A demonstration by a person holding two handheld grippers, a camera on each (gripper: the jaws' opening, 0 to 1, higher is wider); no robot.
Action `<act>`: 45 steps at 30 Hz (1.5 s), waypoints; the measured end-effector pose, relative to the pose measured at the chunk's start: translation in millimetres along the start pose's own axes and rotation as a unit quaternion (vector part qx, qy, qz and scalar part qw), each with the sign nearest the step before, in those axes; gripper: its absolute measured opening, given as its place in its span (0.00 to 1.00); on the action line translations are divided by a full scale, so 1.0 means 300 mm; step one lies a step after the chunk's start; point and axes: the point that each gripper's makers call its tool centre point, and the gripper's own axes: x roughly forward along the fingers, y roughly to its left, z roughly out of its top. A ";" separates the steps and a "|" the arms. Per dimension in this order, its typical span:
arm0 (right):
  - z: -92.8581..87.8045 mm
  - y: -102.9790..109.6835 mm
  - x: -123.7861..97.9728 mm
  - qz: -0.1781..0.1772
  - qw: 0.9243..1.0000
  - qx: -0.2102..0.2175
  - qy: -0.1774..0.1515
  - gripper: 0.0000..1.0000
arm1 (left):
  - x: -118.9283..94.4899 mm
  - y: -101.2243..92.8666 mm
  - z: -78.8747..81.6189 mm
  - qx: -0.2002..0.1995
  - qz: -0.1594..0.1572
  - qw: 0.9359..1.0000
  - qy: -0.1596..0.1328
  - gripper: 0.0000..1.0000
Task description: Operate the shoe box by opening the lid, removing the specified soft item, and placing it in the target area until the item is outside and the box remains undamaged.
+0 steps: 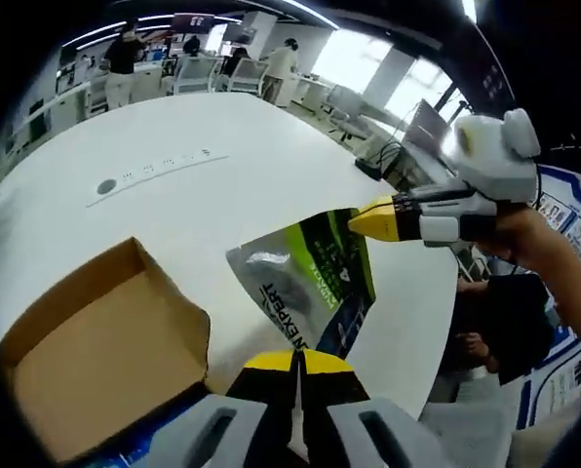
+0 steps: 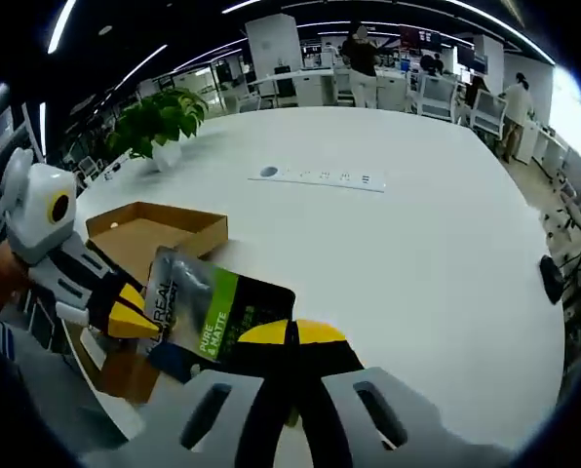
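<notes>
- The soft item is a glossy foil pouch point(image 1: 310, 283) — silver, black and lime green with printed lettering. It is out of the cardboard shoe box point(image 1: 96, 341) and held up over the white table point(image 1: 222, 166), stretched between the two grippers.
- In the left gripper view the left gripper point(image 1: 295, 363) has its yellow-tipped jaws closed at 6 o'clock on the pouch's near edge; the right gripper point(image 1: 378, 219) comes in at 2 o'clock with its jaws pinched on the far corner.
- In the right gripper view the right gripper point(image 2: 290, 336) jaws are closed on the pouch point(image 2: 213, 307) at 6 o'clock, and the left gripper point(image 2: 125, 314) clamps it from 9 o'clock.
- The box point(image 2: 154, 234) is plain brown corrugated board, rectangular, open-topped and matte inside, sitting by the table's edge.
- Risk, as I judge it: the film is slick and crinkly, so pulling the grippers apart could tear it or let a corner slip free — and a drop near the edge could send it off the table.
- A low swing could clip the box's thin wall and crease it.
</notes>
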 end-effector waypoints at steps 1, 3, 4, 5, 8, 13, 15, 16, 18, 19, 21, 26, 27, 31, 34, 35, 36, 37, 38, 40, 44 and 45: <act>-0.002 -0.007 0.005 -0.002 1.000 -0.001 0.002 0.00 | 0.008 0.001 0.001 -0.006 0.001 1.000 0.002 0.00; -0.009 -0.023 0.019 -0.006 1.000 -0.002 0.006 0.00 | 0.026 0.000 -0.002 -0.030 0.002 0.999 0.011 0.00; -0.011 -0.026 0.022 -0.007 1.000 -0.002 0.007 0.00 | 0.035 0.004 -0.004 -0.040 0.005 0.999 0.016 0.00; -0.016 -0.034 0.031 -0.008 1.000 -0.002 0.010 0.00 | 0.048 0.008 -0.007 -0.045 0.007 0.999 0.022 0.00; -0.029 -0.043 0.048 -0.010 1.000 -0.004 0.017 0.00 | 0.069 0.013 -0.011 -0.057 0.012 0.998 0.032 0.00; -0.049 -0.058 0.081 -0.014 1.000 0.001 0.025 0.00 | 0.097 0.015 -0.024 -0.062 0.024 0.997 0.043 0.00; -0.057 -0.058 0.090 -0.015 1.000 0.000 0.026 0.00 | 0.113 0.019 -0.031 -0.061 0.029 0.997 0.049 0.00; -0.058 -0.058 0.092 -0.015 1.000 0.000 0.026 0.00 | 0.117 0.022 -0.034 -0.054 0.034 0.997 0.051 0.00; -0.066 -0.063 0.104 -0.015 1.000 0.006 0.027 0.00 | 0.127 0.026 -0.043 -0.023 0.045 0.997 0.063 0.00; -0.068 -0.064 0.107 -0.014 0.999 0.008 0.027 0.00 | 0.129 0.026 -0.044 -0.018 0.047 0.997 0.065 0.00; -0.076 -0.069 0.118 -0.013 0.999 0.012 0.029 0.00 | 0.137 0.031 -0.049 0.002 0.056 0.996 0.071 0.00; -0.088 -0.073 0.136 -0.009 0.999 0.016 0.029 0.00 | 0.150 0.042 -0.059 0.070 0.073 0.991 0.093 0.00; -0.088 -0.072 0.139 -0.008 0.999 0.015 0.028 0.00 | 0.154 0.044 -0.059 0.089 0.077 0.988 0.098 0.00; -0.091 -0.079 0.158 -0.005 1.000 0.009 0.028 0.00 | 0.169 0.051 -0.066 0.130 0.087 0.981 0.112 0.00; -0.095 -0.082 0.170 -0.002 1.000 0.006 0.029 0.00 | 0.175 0.064 -0.073 0.186 0.096 0.969 0.130 0.00; -0.100 -0.079 0.175 -0.001 1.000 0.004 0.030 0.00 | 0.177 0.069 -0.075 0.201 0.102 0.965 0.135 0.00; -0.106 -0.078 0.181 0.000 0.999 0.002 0.033 0.00 | 0.180 0.073 -0.076 0.213 0.106 0.961 0.139 0.01; -0.107 -0.079 0.184 0.000 0.999 0.001 0.033 0.00 | 0.184 0.072 -0.081 0.226 0.106 0.957 0.147 0.01; -0.112 -0.078 0.190 0.002 0.999 -0.001 0.033 0.00 | 0.186 0.073 -0.083 0.233 0.109 0.954 0.151 0.01; -0.120 -0.078 0.199 0.001 0.999 -0.011 0.035 0.00 | 0.193 0.072 -0.087 0.255 0.110 0.948 0.156 0.02; -0.122 -0.087 0.219 -0.001 0.999 -0.019 0.033 0.00 | 0.204 0.089 -0.085 0.270 0.118 0.942 0.159 0.02; -0.120 -0.090 0.223 -0.002 0.999 -0.019 0.032 0.00 | 0.206 0.101 -0.081 0.282 0.124 0.938 0.161 0.02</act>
